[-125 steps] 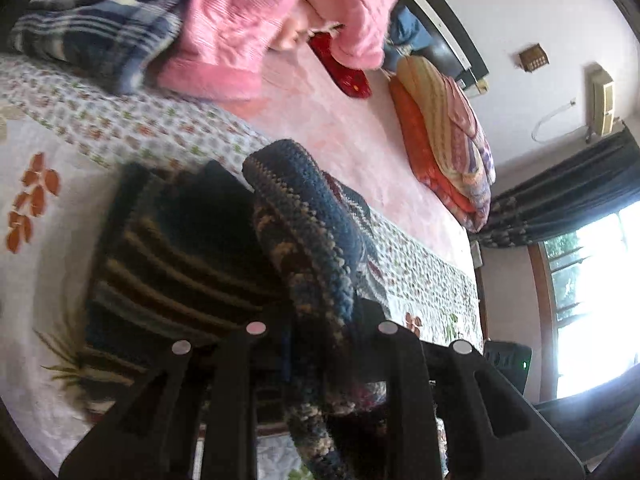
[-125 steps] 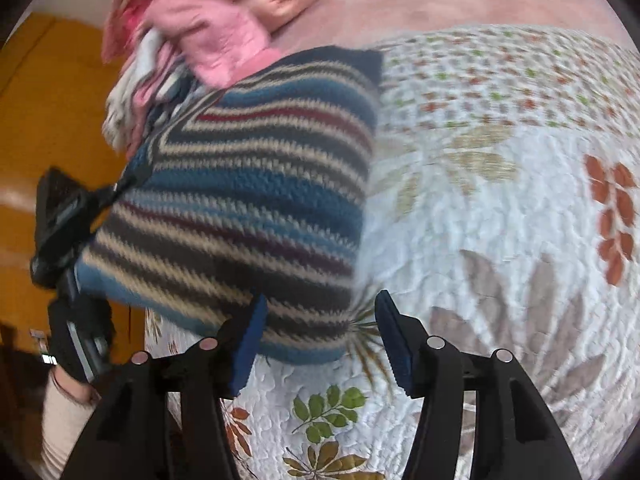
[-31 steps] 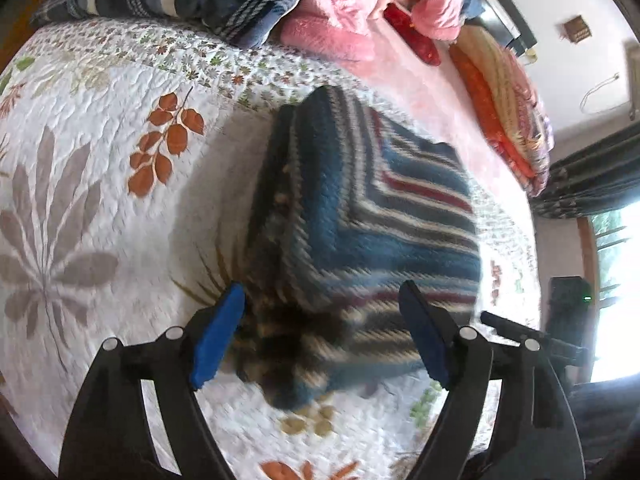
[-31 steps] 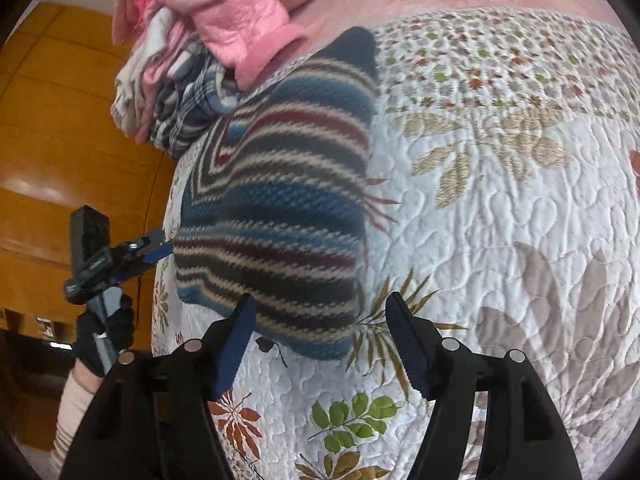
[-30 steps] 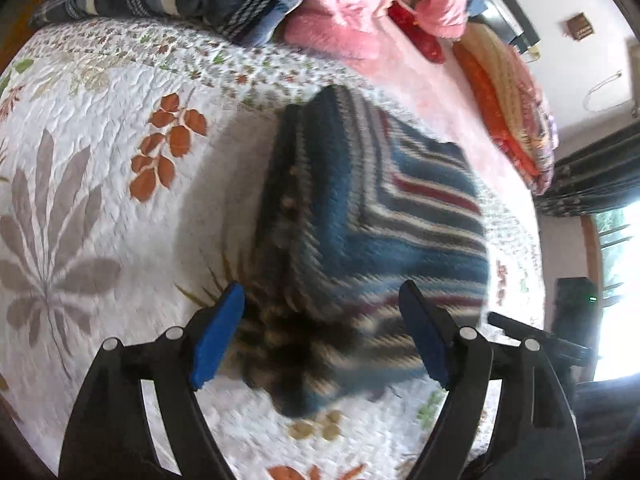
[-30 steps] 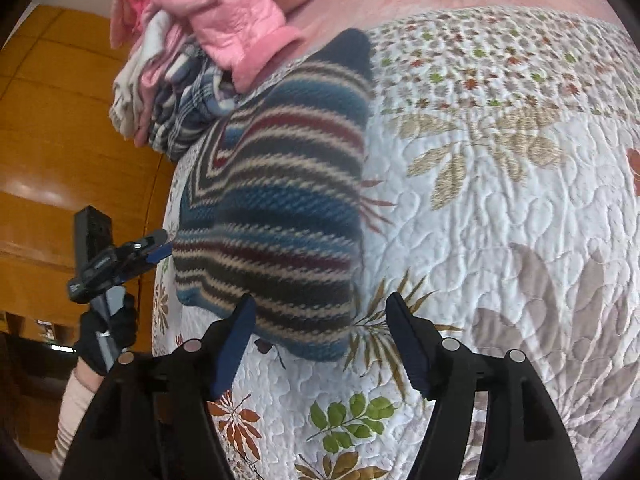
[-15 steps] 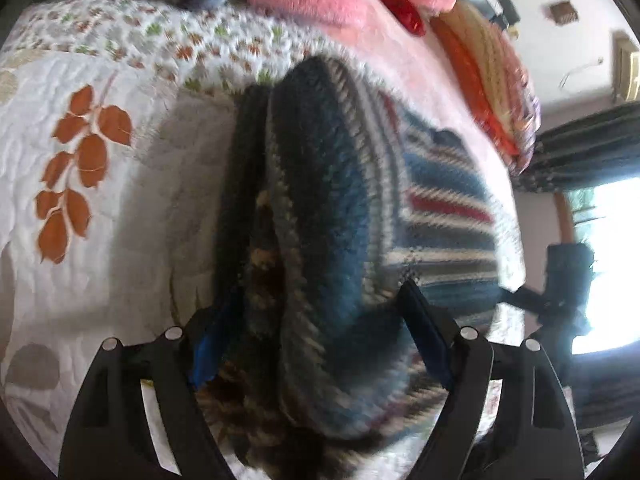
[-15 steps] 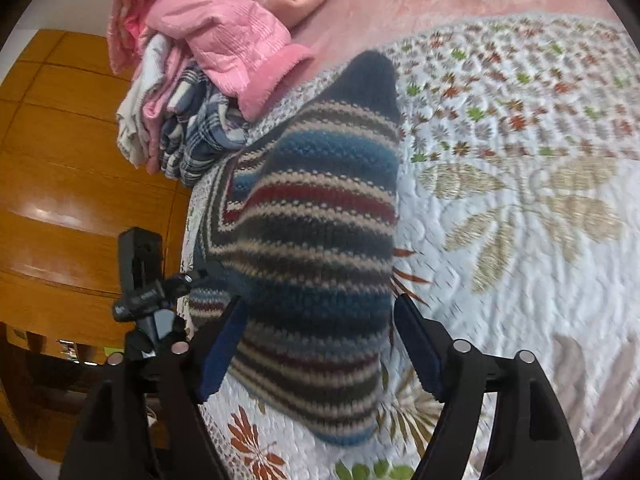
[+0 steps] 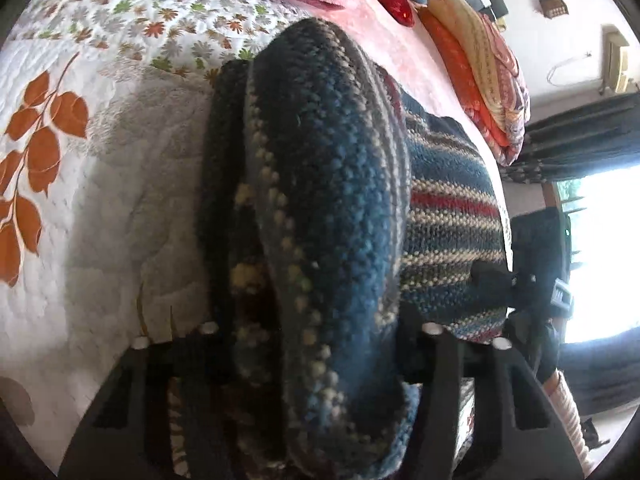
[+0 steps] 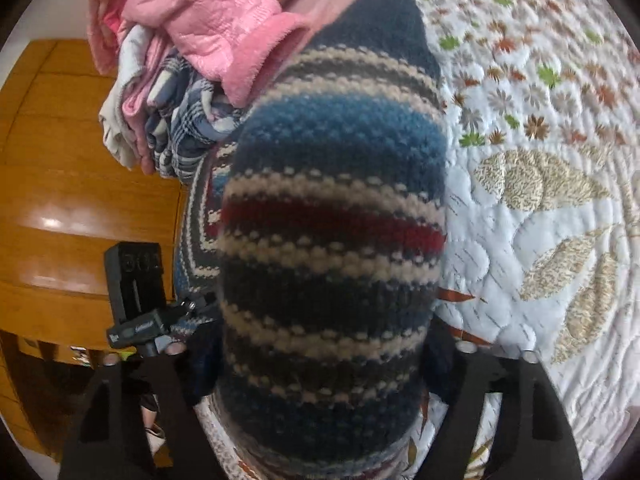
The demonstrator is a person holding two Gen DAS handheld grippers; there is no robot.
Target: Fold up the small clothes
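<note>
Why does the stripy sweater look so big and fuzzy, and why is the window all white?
In the left wrist view the striped sweater sits so close to the fisheye lens that it bulges and blurs, and the window is overexposed to plain white. In the right wrist view the same sweater fills the middle, soft at the bottom, while the quilt curves with the lens.

The sweater lies on the quilt, its near edges bunched between the fingers of both grippers, left and right (1 at each end). Behind it a clothes pile sits on the bed; folded blankets lie beyond.
</note>
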